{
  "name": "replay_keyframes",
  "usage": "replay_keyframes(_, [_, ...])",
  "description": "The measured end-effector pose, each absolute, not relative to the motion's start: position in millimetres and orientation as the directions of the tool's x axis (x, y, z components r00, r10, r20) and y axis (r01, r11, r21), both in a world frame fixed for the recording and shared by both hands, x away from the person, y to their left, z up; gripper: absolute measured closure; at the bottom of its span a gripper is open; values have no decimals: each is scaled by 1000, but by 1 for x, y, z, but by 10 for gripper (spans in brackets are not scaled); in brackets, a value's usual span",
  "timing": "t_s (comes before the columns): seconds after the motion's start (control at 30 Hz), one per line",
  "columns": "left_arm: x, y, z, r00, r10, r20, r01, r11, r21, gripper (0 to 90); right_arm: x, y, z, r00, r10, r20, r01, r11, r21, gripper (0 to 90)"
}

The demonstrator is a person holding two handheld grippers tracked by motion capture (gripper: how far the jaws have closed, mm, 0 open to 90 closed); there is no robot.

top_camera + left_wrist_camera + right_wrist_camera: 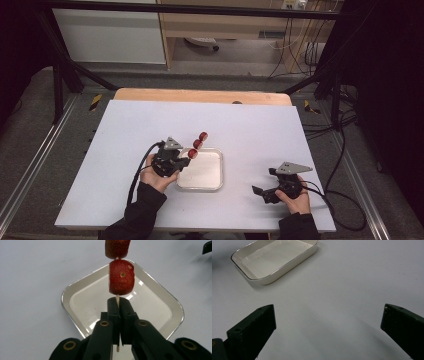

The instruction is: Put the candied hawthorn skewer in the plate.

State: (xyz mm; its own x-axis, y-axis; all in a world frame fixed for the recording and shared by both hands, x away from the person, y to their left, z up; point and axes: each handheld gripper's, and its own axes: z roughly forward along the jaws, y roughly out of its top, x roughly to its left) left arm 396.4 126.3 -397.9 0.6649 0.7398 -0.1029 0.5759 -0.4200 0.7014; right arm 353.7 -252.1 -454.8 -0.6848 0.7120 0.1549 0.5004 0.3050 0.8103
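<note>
Left tongs (117,306) clenched on the stick of a strawberry skewer (121,277), berries just beyond their tips over the white tray (75,287), right tongs (328,322) released, well apart above the bare table (352,277)

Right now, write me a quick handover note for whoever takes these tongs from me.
Left tongs: shut on the skewer, pinching the bare stick below three strawberry pieces.
Right tongs: open, holding nothing, near the table's front right.
Things: the skewer juts out over the far left corner of the white tray; nothing lies in the tray.
Done: skewer picked up and brought to the tray.
Left: probably lower it into the tray and release.
</note>
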Motion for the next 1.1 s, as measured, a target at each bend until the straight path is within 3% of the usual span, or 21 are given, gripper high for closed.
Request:
replay_keyframes(0.83, [395, 105, -428, 647, 758, -83, 674, -519, 526, 882, 352, -254, -453, -684, 708, 177, 501, 279, 819, 7])
replay_keyframes(1.1, [395, 104, -428, 647, 758, -84, 675, -517, 526, 869, 352, -254, -454, -683, 708, 179, 501, 276, 820, 8])
